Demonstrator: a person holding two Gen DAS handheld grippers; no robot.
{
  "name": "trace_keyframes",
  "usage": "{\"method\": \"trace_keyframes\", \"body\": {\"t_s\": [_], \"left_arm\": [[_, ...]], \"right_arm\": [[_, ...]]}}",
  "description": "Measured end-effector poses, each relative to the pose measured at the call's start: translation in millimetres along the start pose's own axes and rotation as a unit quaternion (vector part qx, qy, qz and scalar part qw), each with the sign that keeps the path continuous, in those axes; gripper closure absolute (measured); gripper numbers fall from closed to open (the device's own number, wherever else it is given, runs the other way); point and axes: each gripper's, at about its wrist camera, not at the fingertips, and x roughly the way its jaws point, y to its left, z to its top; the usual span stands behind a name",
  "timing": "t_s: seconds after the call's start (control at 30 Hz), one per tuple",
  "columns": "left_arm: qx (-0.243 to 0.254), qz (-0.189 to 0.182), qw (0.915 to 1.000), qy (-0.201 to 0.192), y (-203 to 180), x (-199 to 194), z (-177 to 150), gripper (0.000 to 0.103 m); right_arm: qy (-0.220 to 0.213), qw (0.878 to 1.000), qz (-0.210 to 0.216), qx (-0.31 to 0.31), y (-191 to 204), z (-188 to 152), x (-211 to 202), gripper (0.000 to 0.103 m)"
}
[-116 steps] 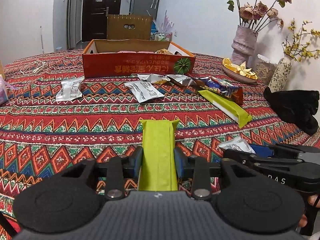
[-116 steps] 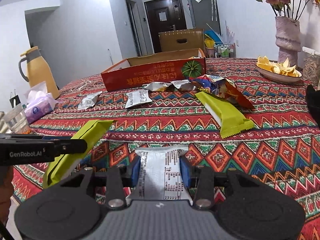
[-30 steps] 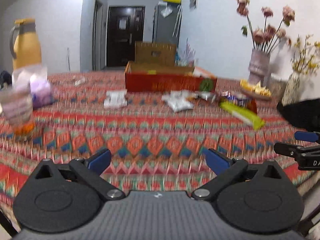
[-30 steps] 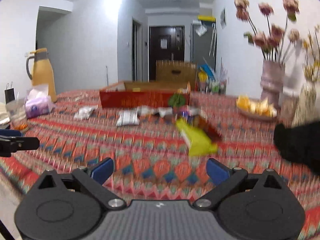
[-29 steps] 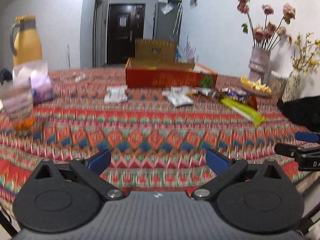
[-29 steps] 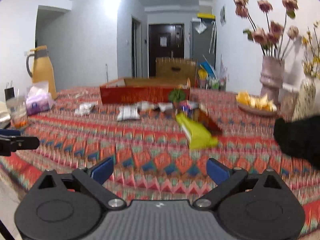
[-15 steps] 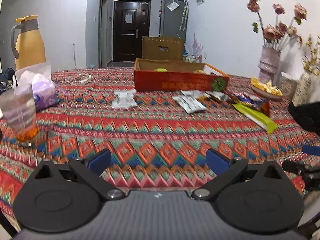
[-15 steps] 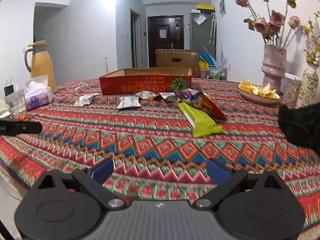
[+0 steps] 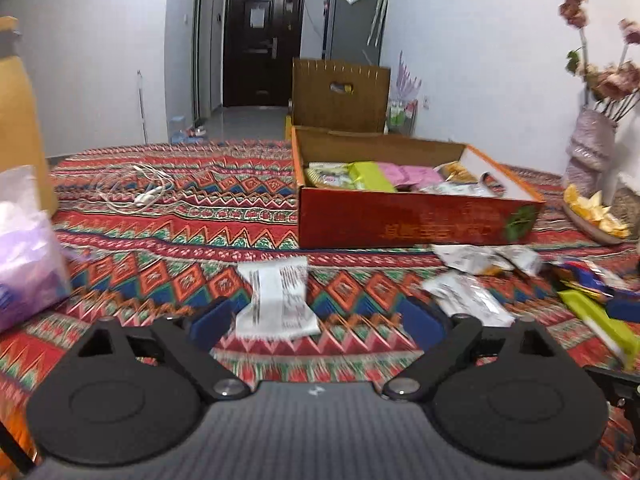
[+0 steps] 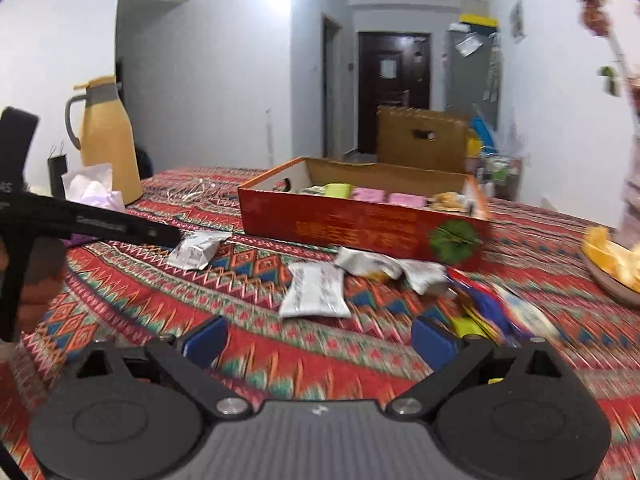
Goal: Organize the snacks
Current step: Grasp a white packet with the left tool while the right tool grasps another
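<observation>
Here we hold both tools low over the patterned tablecloth [image 9: 160, 240], each pointing toward the red cardboard box [image 9: 416, 220] at the far side of the table. Our left gripper [image 9: 316, 322] stands wide, though its jaws have just been closing a little; a white snack packet [image 9: 278, 302] lies flat on the cloth between its blue pads [image 9: 210, 320], close to the left one, and whether that pad brushes its edge we cannot tell. Nothing is gripped. Our right gripper [image 10: 318, 338] is spread wide too, with only bare cloth between its tips. Ahead of it another white packet [image 10: 316, 290] lies flat, and beyond that two crumpled silver packets [image 10: 368, 266] sit just in front of the box's near wall. To the right a green bar [image 10: 466, 326] and a blue-and-red bag [image 10: 492, 304] lie close to the right fingertip, blurred.

The box already holds several snacks: a green pack [image 9: 366, 176], pink packs [image 9: 408, 174] and some pale wrappers, lying side by side. In the right view the left tool's black arm reaches in from the left edge, near the packet it straddles. A yellow thermos jug [image 10: 106, 140] and a tissue pack [image 10: 94, 190] stand at the far left, a white cable [image 9: 140, 192] lies on the cloth, and a dish of yellow chips [image 9: 592, 216] sits at the right beside a vase [image 9: 590, 146].
</observation>
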Motion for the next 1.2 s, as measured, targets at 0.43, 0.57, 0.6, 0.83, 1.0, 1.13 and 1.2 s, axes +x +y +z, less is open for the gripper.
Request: {"method": "trace_keyframes", "body": {"t_s": [0.43, 0.57, 0.6, 0.83, 1.0, 1.13, 1.2], "left_arm": [[-0.036, 0.003, 0.9993, 0.01, 23, 73, -6, 0.059], [-0.02, 0.015, 0.9996, 0.01, 16, 71, -7, 0.061], [-0.019, 0.015, 0.9997, 0.01, 15, 71, -7, 0.061], [-0.017, 0.008, 0.9998, 0.009, 13, 69, -9, 0.062], [-0.023, 0.021, 0.9994, 0.015, 6, 52, -12, 0.062], [-0.038, -0.012, 0.9991, 0.01, -10, -6, -28, 0.062], [-0.043, -0.023, 0.9988, 0.0, -22, -37, -40, 0.062]], "right_arm": [[0.052, 0.999, 0.018, -0.002, -7, 18, 123, 0.055], [0.052, 0.998, 0.02, -0.004, -7, 19, 124, 0.057], [0.052, 0.998, 0.02, -0.005, -7, 19, 123, 0.058], [0.051, 0.998, 0.037, 0.002, -11, 18, 118, 0.063], [0.063, 0.995, 0.064, 0.05, -17, 13, 100, 0.064], [0.06, 0.995, 0.058, 0.058, -11, -9, 56, 0.064], [0.054, 0.995, 0.058, 0.065, -8, -22, 30, 0.064]]}}
